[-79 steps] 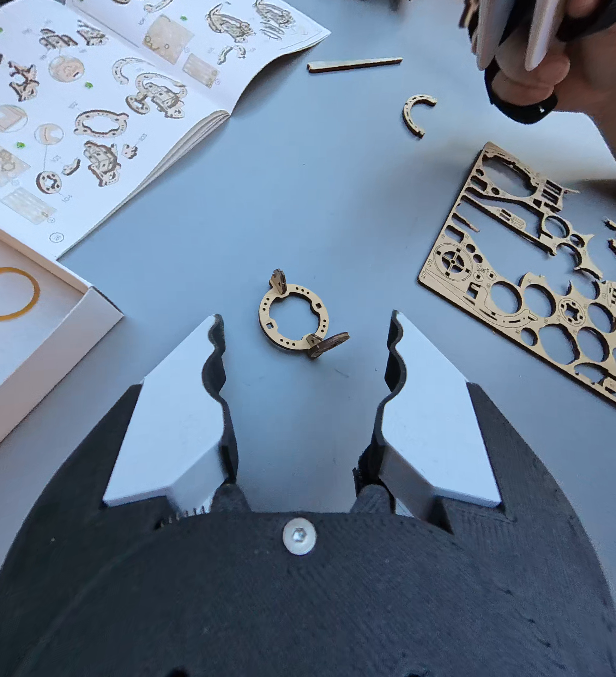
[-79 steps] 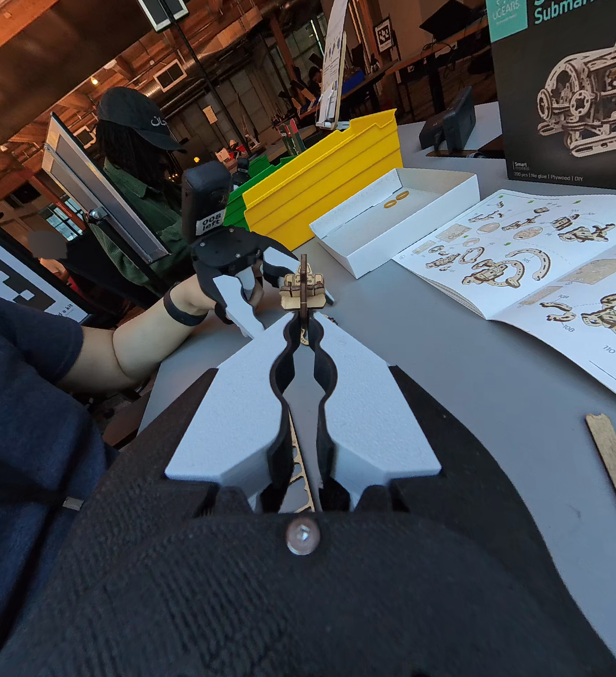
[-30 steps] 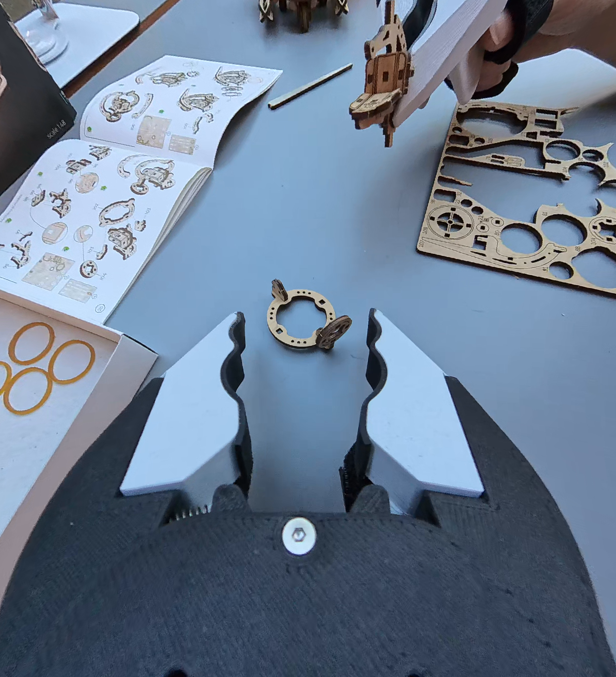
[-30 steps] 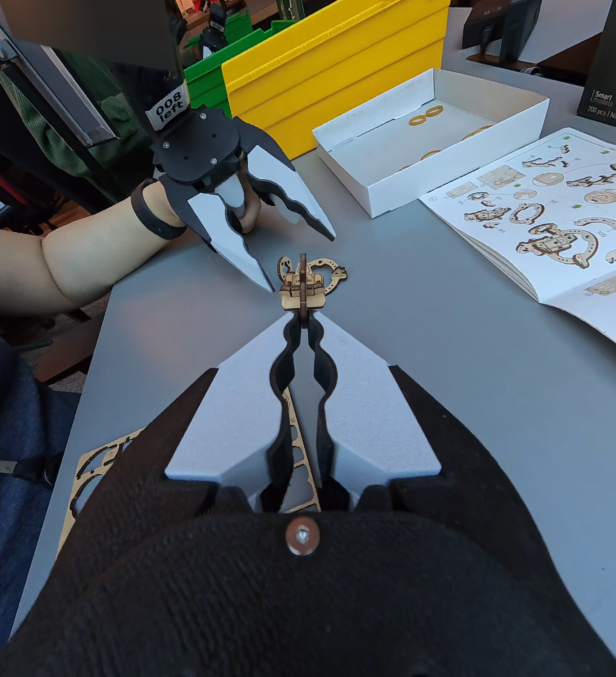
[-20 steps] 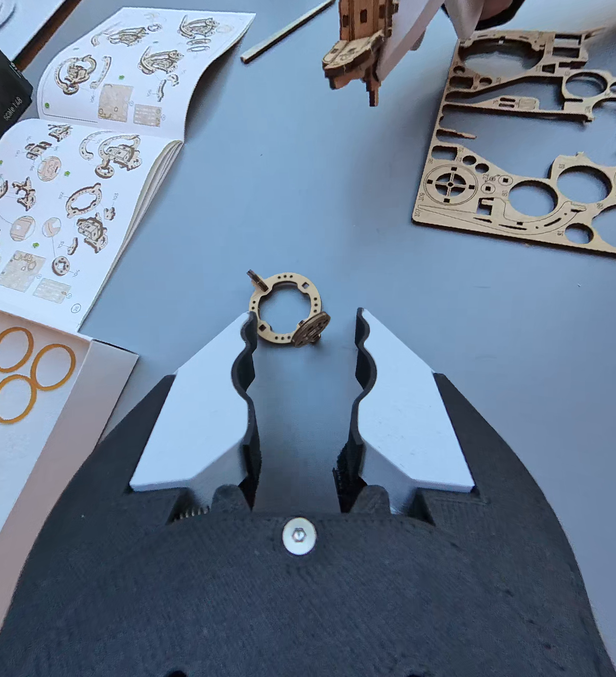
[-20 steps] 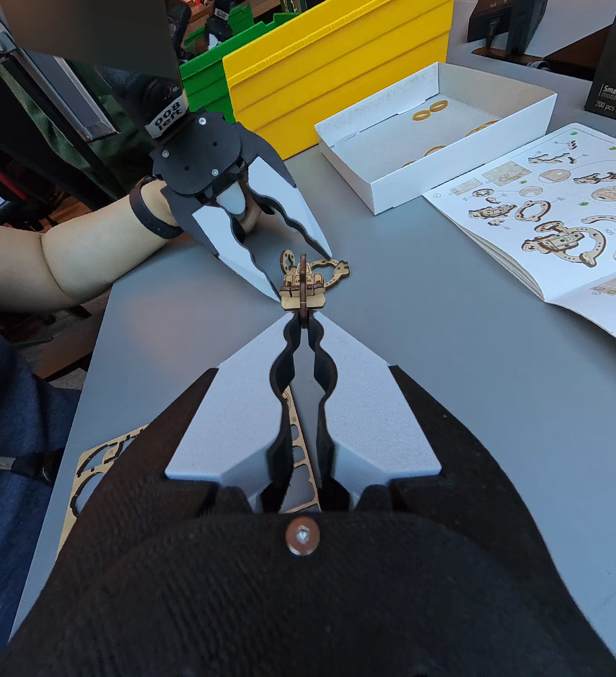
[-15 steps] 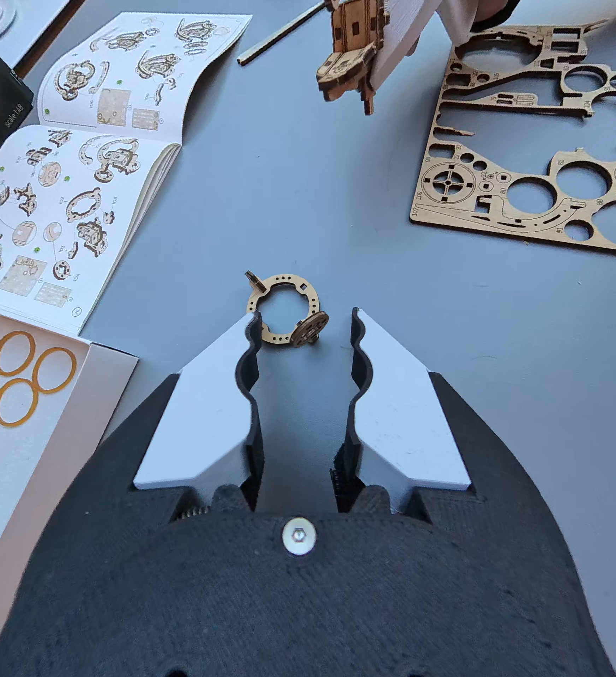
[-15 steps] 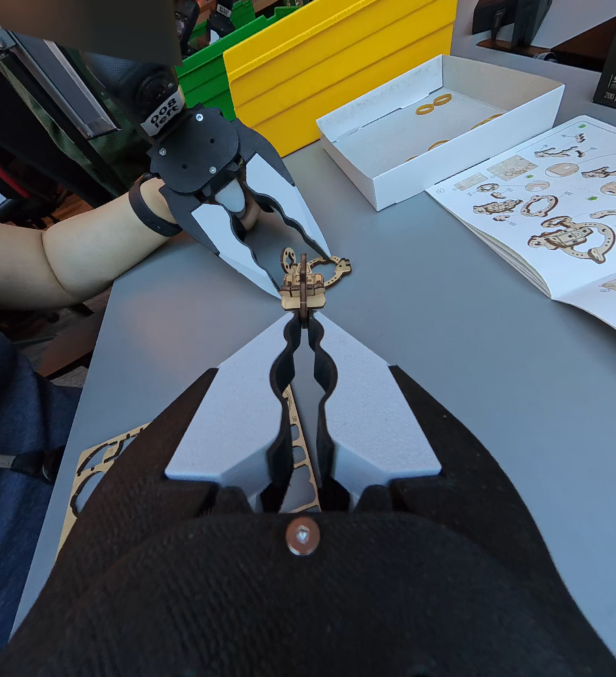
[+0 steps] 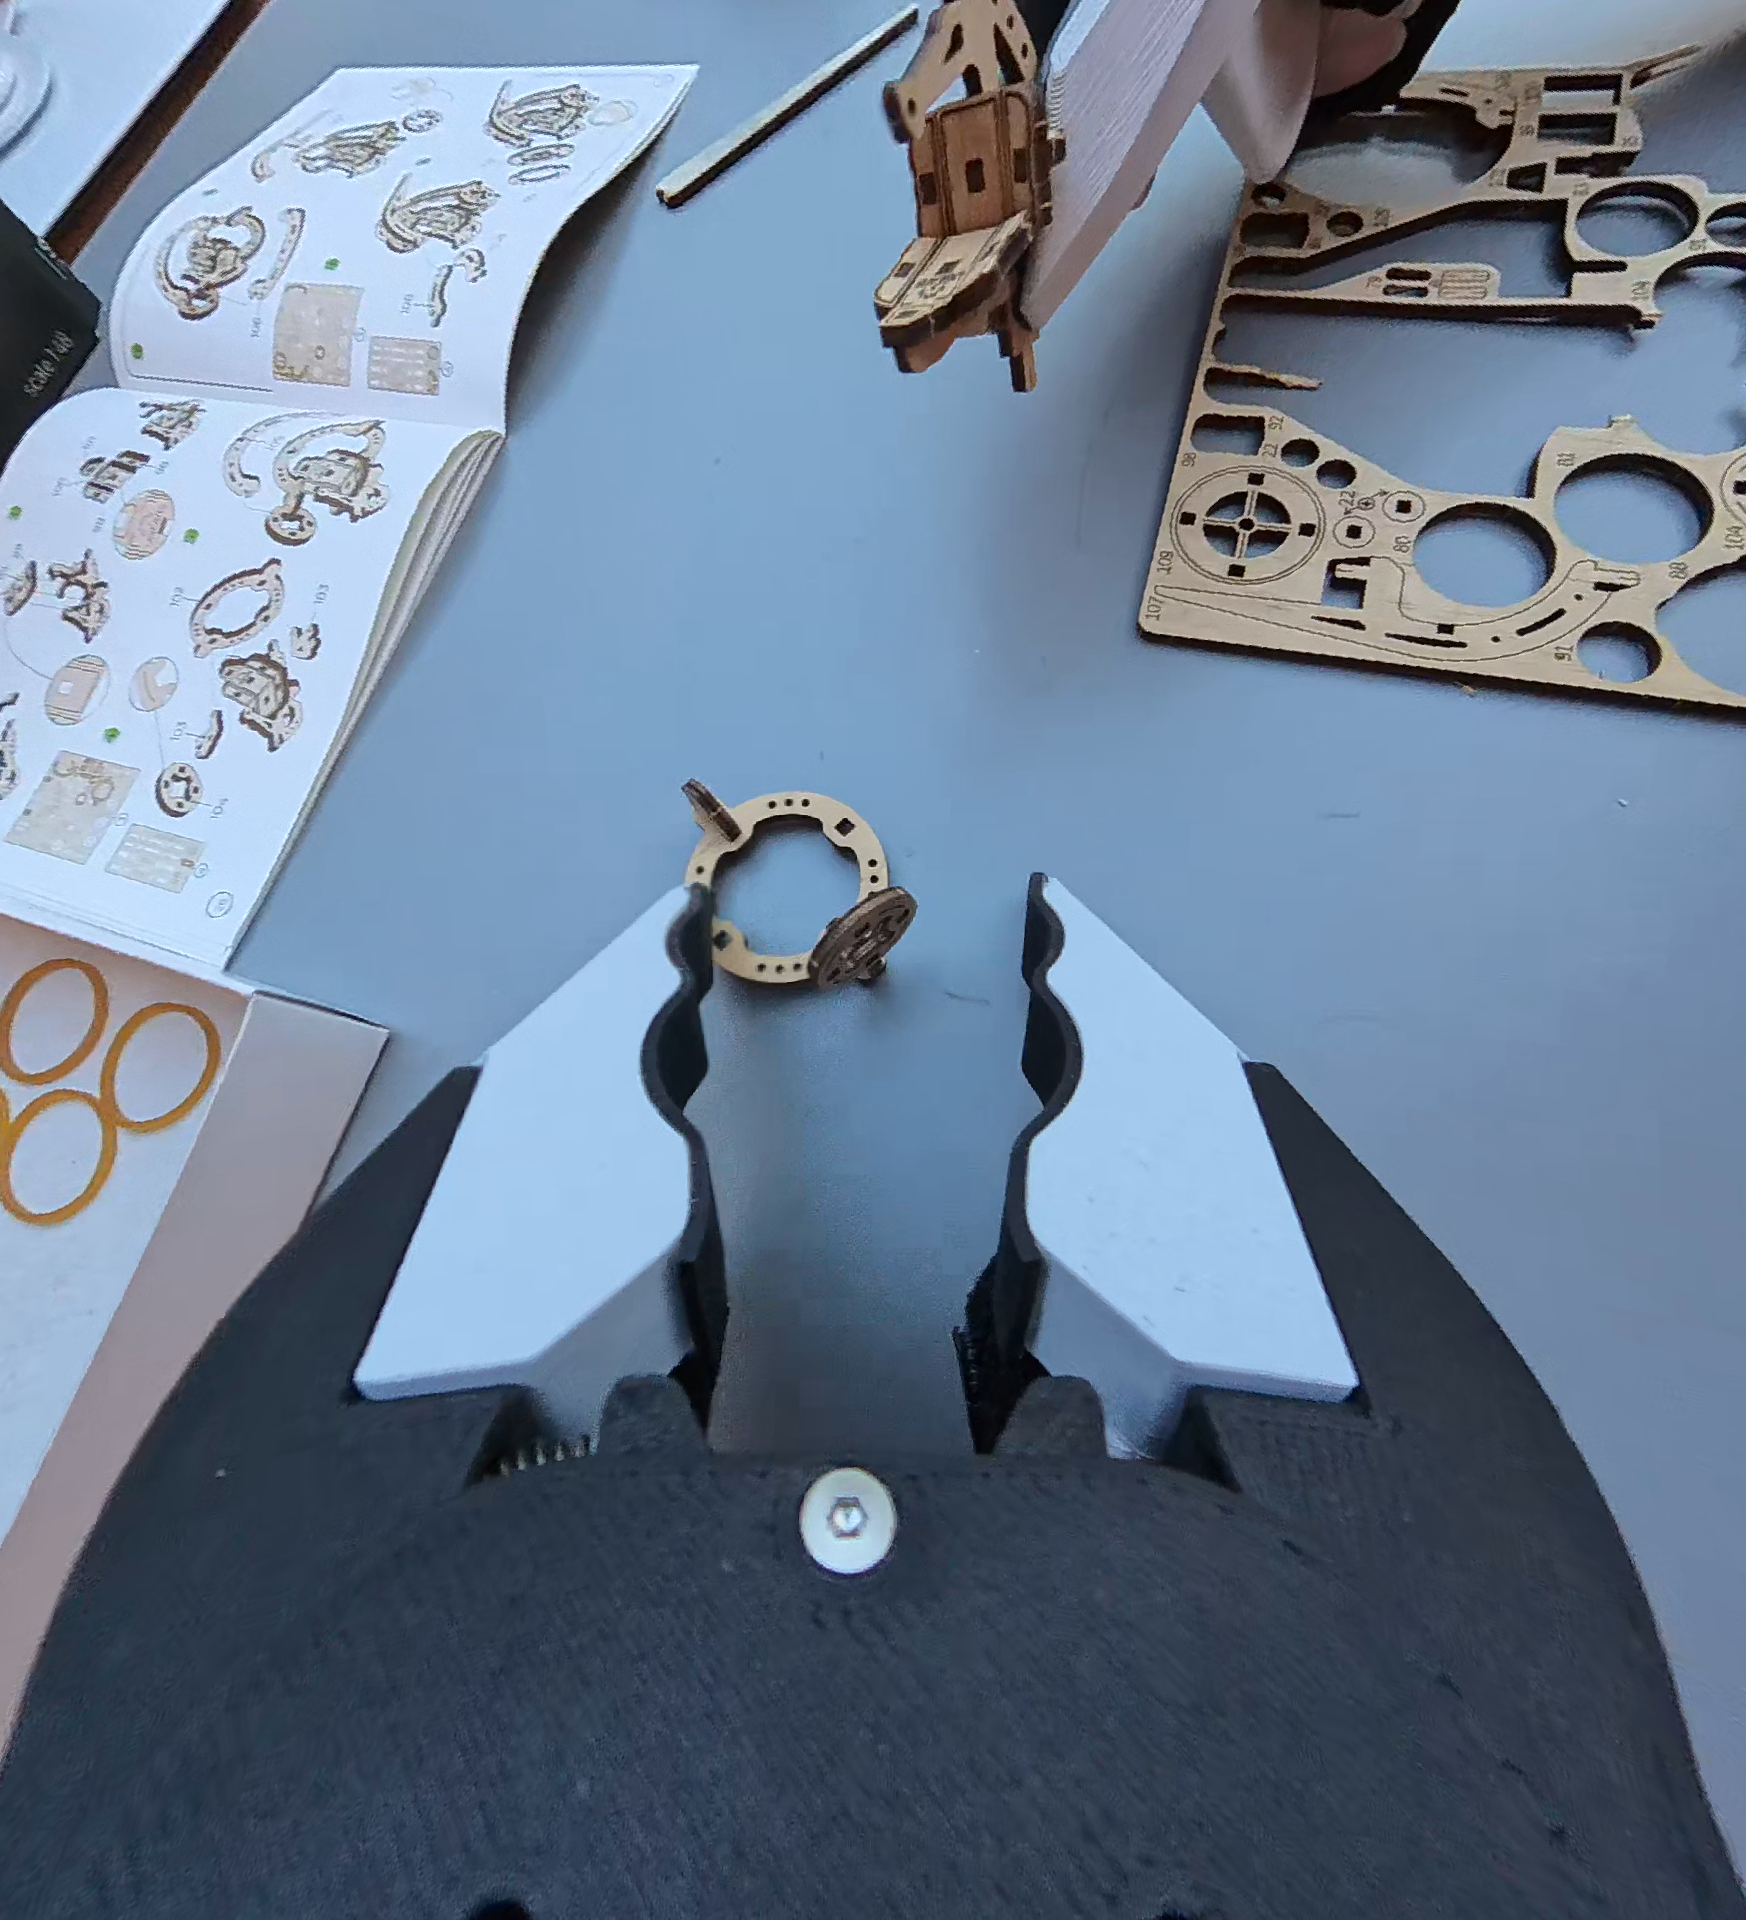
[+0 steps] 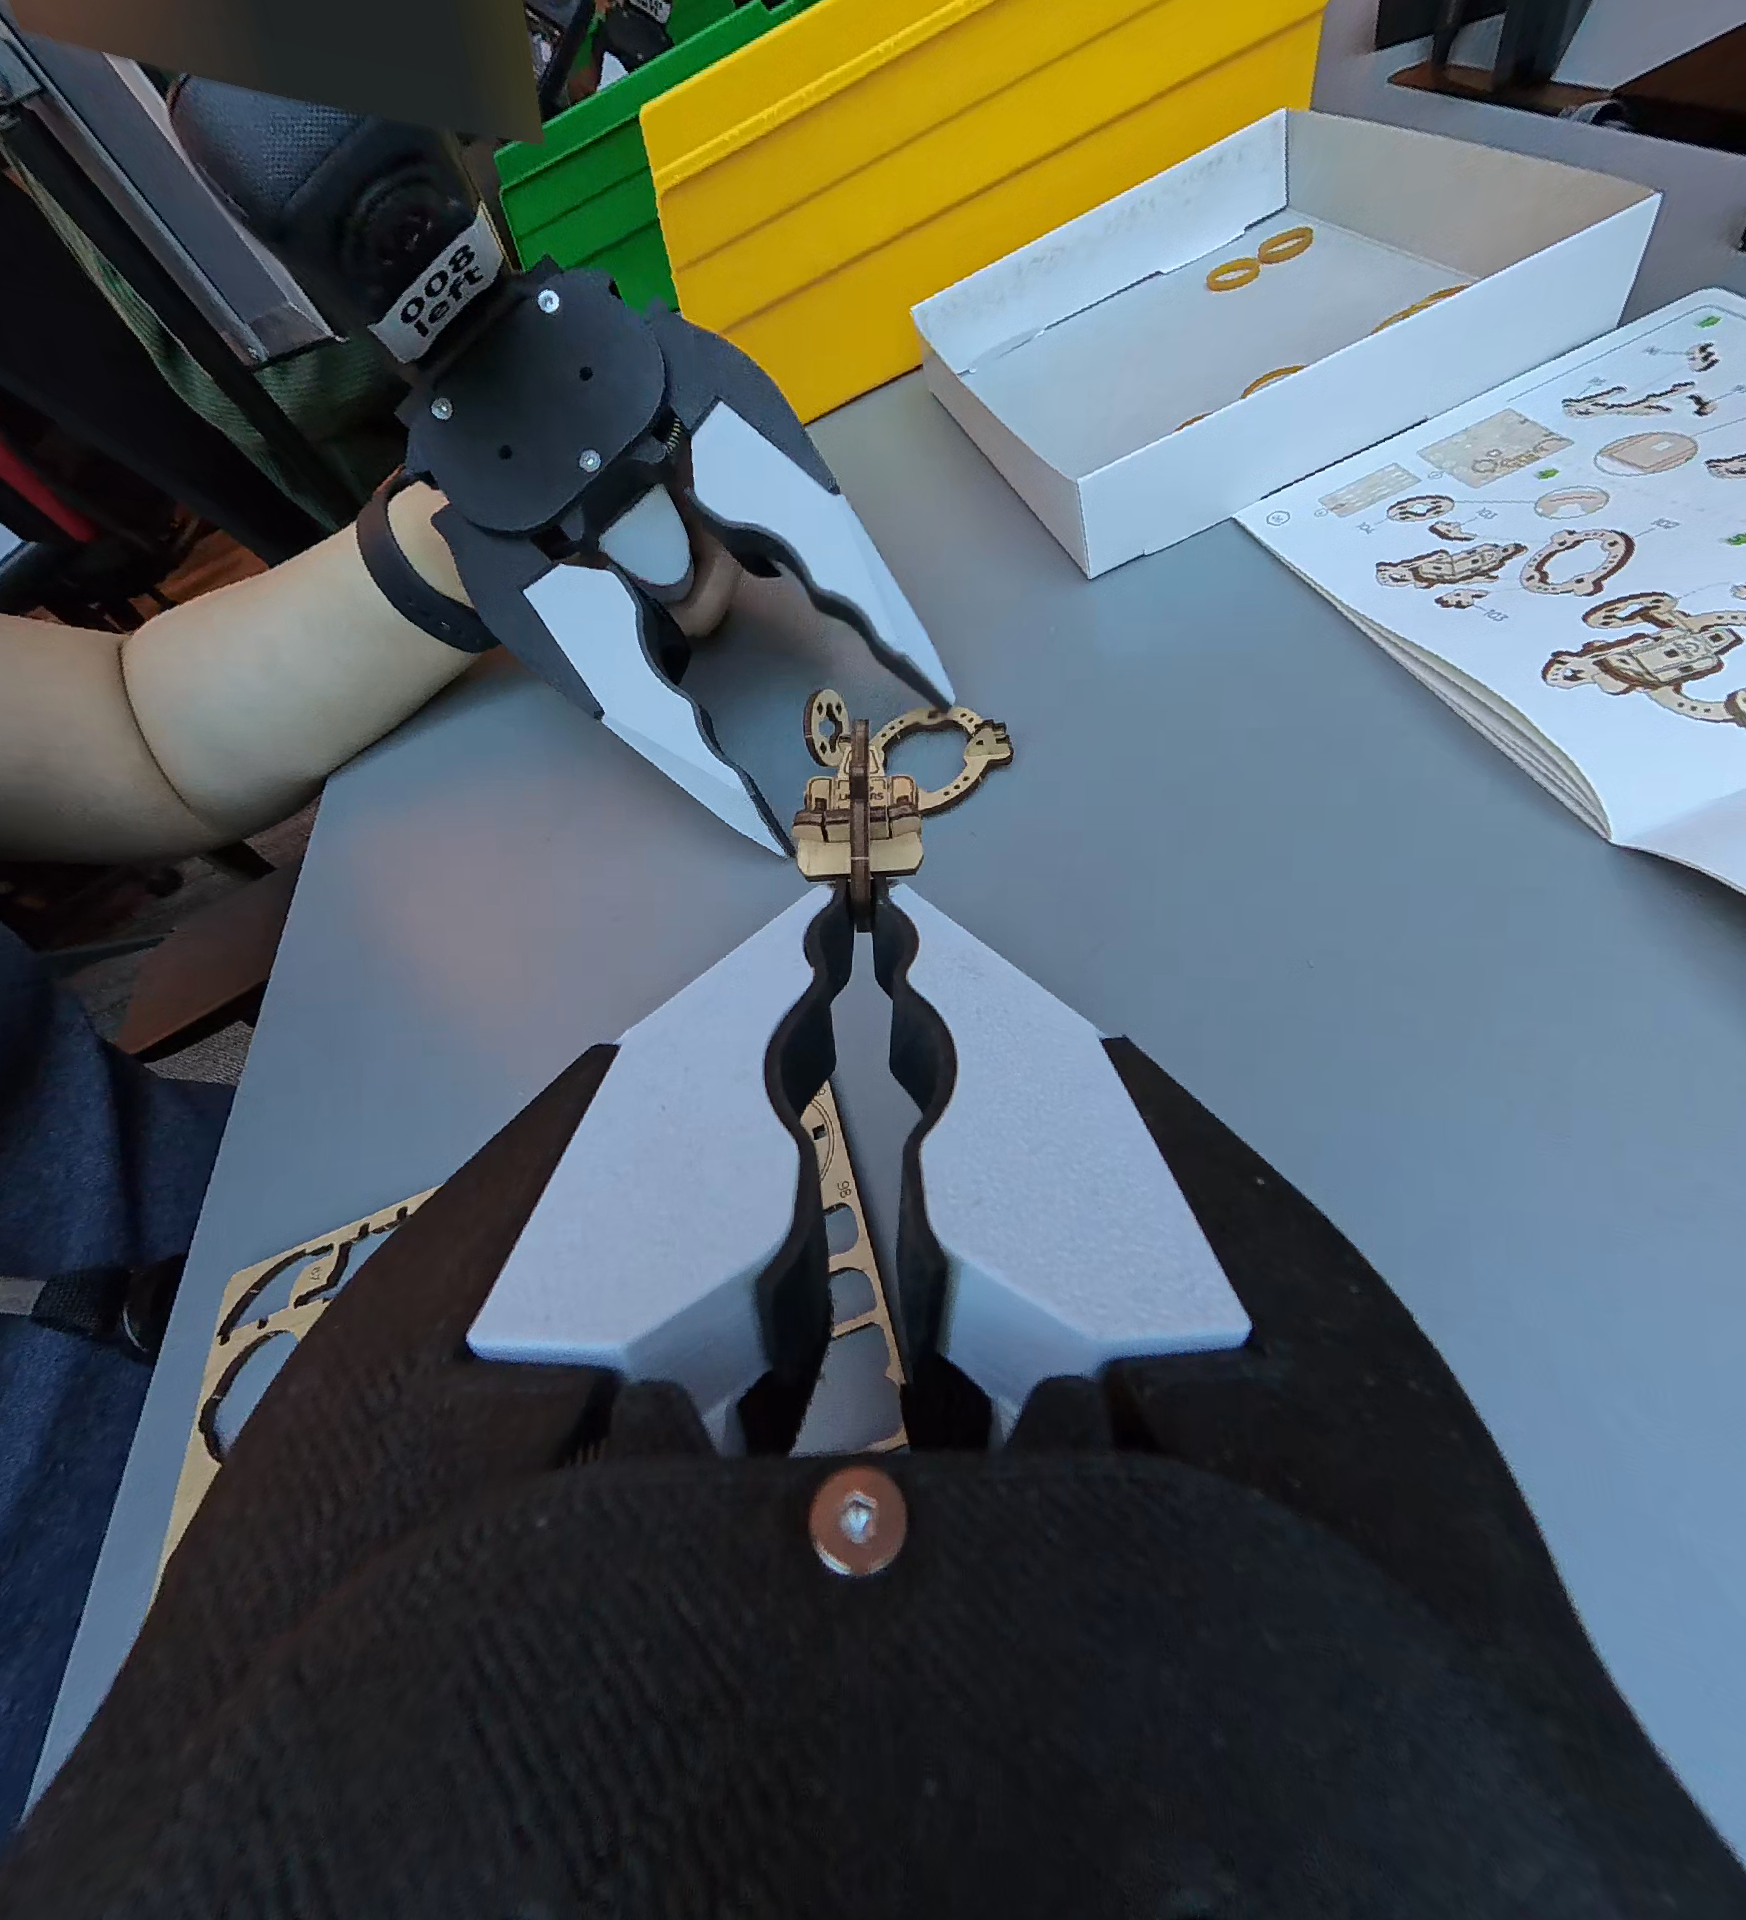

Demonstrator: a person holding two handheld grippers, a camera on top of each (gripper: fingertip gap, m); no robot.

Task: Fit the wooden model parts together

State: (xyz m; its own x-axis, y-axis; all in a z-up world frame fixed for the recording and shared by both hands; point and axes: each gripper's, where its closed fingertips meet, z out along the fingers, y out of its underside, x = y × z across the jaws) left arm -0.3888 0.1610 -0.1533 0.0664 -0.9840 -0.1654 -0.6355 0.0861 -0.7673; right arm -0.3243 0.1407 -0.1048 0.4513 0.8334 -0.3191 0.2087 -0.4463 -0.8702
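Note:
A flat wooden ring [image 9: 796, 899] with a small disc [image 9: 864, 935] and an upright tab slotted into it lies on the grey table [image 9: 952, 623]. My left gripper [image 9: 864, 899] is open and low over the ring. Its left fingertip [image 9: 682, 920] touches the ring's left edge, and the right fingertip stands clear. My right gripper [image 10: 856, 914] is shut on a small wooden sub-assembly [image 10: 856, 821] and holds it above the table, just short of the ring [image 10: 936, 758]. The sub-assembly also shows at the top of the left wrist view [image 9: 962, 208].
An open instruction booklet [image 9: 225, 499] and a white box [image 9: 69, 1299] holding rubber bands lie to the left. A punched-out plywood sheet [image 9: 1471, 582] lies to the right and a wooden stick [image 9: 786, 104] beyond. Yellow and green bins [image 10: 952, 156] stand past the table edge.
My left gripper moved forward until the ring lies between its tips, its jaws narrowing, then widening slightly. My right gripper came down and nearer the ring with the sub-assembly.

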